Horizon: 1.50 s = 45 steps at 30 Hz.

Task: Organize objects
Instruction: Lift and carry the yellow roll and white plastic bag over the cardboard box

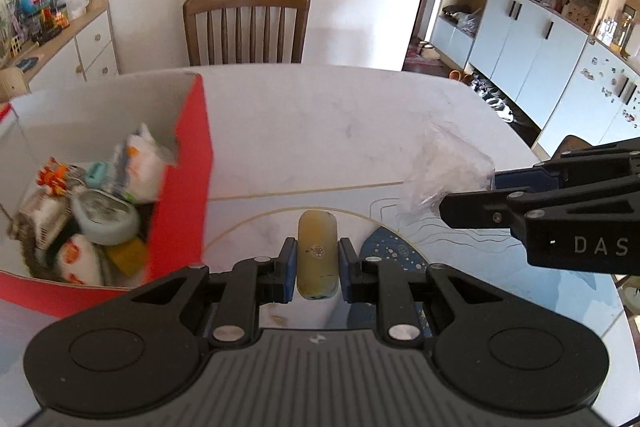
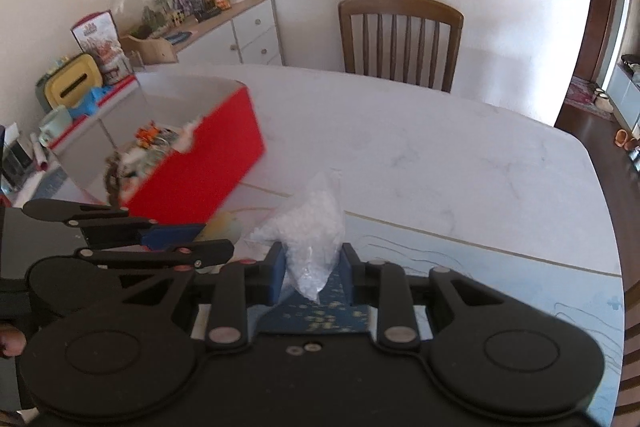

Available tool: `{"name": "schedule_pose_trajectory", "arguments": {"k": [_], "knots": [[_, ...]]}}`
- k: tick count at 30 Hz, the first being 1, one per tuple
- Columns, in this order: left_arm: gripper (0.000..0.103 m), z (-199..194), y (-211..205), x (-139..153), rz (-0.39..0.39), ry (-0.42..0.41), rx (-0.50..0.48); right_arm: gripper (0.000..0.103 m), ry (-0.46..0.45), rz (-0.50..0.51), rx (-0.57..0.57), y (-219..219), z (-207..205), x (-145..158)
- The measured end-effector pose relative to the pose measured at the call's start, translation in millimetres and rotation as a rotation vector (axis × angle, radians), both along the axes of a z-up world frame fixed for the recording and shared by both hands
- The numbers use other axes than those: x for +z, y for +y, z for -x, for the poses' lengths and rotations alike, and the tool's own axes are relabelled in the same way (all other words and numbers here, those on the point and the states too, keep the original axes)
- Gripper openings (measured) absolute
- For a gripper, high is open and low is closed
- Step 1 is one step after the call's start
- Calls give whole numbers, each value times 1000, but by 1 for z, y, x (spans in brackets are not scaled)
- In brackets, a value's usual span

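The red box [image 1: 182, 187], already holding packets and small items, stands on the marble table [image 1: 320, 115], a wooden chair [image 1: 246, 25] beyond it. Right of the box, the left gripper [image 1: 317, 259] clamps a yellowish capsule [image 1: 317, 255]. Further right, the right gripper [image 2: 314, 269], angled downward, pinches a clear plastic bag [image 2: 310, 231].

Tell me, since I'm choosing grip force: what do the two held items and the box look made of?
Yellowish rounded capsule: likely hard plastic, matte, scuffed. Clear crinkled bag of white granules: thin plastic film, glossy. Red open-topped box: seemingly cardboard, with thin walls, white inside, and a torn edge.
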<state>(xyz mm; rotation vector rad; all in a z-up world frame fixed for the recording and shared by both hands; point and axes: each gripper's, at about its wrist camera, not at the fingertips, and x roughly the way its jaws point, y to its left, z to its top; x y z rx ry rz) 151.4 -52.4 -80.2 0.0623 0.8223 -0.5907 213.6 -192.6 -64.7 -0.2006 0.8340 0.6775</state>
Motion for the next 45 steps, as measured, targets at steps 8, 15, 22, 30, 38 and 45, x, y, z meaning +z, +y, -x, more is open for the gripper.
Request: {"name": "schedule_pose_trajectory", "arguments": {"k": [8, 15, 22, 30, 38, 45], "knots": [[21, -3, 56, 33, 24, -36, -17, 27, -33, -28, 4, 36, 32, 26], [21, -14, 105, 52, 47, -73, -3, 27, -41, -43, 31, 80, 49, 38], [21, -37, 147, 55, 45, -92, 37, 27, -47, -44, 63, 127, 59, 39], [21, -74, 194, 49, -3, -111, 86, 27, -59, -23, 78, 176, 52, 29], [21, -117, 214, 24, -90, -90, 111, 27, -26, 42, 63, 208, 29, 0], [21, -154, 217, -9, -163, -41, 127, 28, -16, 121, 83, 231, 21, -25]]}}
